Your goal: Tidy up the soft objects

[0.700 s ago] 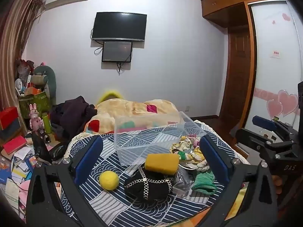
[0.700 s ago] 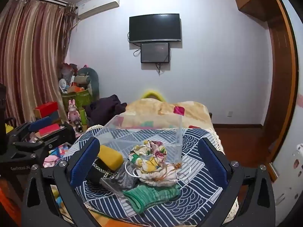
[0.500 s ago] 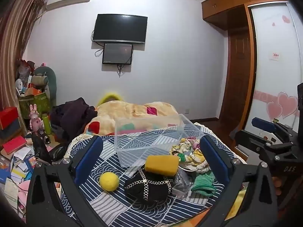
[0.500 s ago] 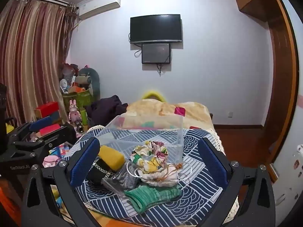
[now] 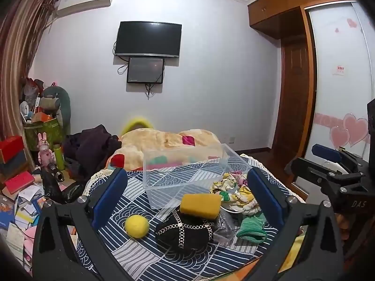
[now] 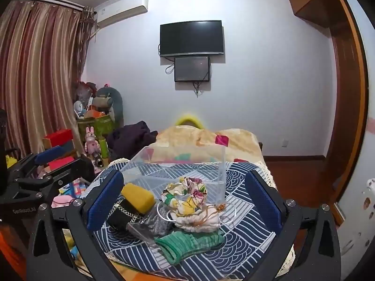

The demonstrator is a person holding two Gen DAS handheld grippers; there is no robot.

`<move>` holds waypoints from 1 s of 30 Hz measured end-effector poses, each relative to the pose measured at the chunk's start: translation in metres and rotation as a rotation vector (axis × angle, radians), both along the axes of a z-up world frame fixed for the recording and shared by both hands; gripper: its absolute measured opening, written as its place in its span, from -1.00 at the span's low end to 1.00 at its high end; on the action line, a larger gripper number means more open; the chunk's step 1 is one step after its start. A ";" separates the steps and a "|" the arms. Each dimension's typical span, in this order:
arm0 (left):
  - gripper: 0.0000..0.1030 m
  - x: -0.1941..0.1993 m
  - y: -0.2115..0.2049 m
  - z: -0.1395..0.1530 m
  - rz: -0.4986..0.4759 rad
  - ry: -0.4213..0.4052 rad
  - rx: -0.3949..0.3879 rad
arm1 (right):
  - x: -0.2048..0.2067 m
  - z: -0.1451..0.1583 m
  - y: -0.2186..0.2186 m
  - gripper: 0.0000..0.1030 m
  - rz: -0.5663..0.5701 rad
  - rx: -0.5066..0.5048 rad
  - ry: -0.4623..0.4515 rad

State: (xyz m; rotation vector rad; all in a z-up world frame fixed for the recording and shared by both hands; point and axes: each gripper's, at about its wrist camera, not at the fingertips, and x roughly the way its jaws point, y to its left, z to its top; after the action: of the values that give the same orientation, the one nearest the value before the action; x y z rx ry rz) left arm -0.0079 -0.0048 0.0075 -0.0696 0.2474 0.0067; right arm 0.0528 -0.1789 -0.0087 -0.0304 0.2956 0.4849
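Note:
A clear plastic bin [image 5: 185, 171] stands on a blue patterned cloth [image 5: 140, 253]. In front of it lie a yellow ball [image 5: 137, 226], a yellow sponge [image 5: 201, 205] on a black chained pouch [image 5: 185, 231], floral fabric pieces [image 5: 234, 187] and a green knitted cloth [image 5: 252, 226]. My left gripper [image 5: 186, 199] is open and empty above these things. In the right wrist view my right gripper [image 6: 185, 199] is open and empty, above the floral fabric [image 6: 187, 199], the green cloth [image 6: 189, 243], the sponge [image 6: 138, 197] and the bin [image 6: 182, 171].
A bed with an orange blanket [image 5: 164, 140] and dark clothes [image 5: 91, 142] lies behind the bin. Boxes, papers and toys [image 5: 18, 187] clutter the floor at left. A wardrobe and door [image 5: 293, 93] stand at right. A TV [image 5: 148, 39] hangs on the far wall.
Both views have shifted slightly, so the room sits a little lower in frame. The objects on the cloth have not moved.

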 end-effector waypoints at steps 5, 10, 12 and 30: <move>1.00 -0.004 0.002 -0.001 -0.004 -0.003 0.001 | -0.001 0.001 0.000 1.00 0.000 0.000 -0.003; 1.00 -0.005 0.002 0.000 -0.005 -0.006 0.006 | -0.001 0.001 0.000 1.00 0.001 0.002 -0.004; 1.00 -0.005 0.002 0.000 -0.006 -0.005 0.006 | -0.001 0.002 0.000 1.00 0.001 0.002 -0.004; 1.00 -0.008 -0.001 0.001 -0.016 -0.012 0.009 | -0.004 0.004 -0.001 1.00 0.000 0.007 -0.012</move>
State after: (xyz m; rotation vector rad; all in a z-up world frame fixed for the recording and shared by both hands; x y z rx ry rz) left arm -0.0160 -0.0053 0.0089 -0.0587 0.2360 -0.0087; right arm 0.0485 -0.1795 -0.0049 -0.0270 0.2822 0.4856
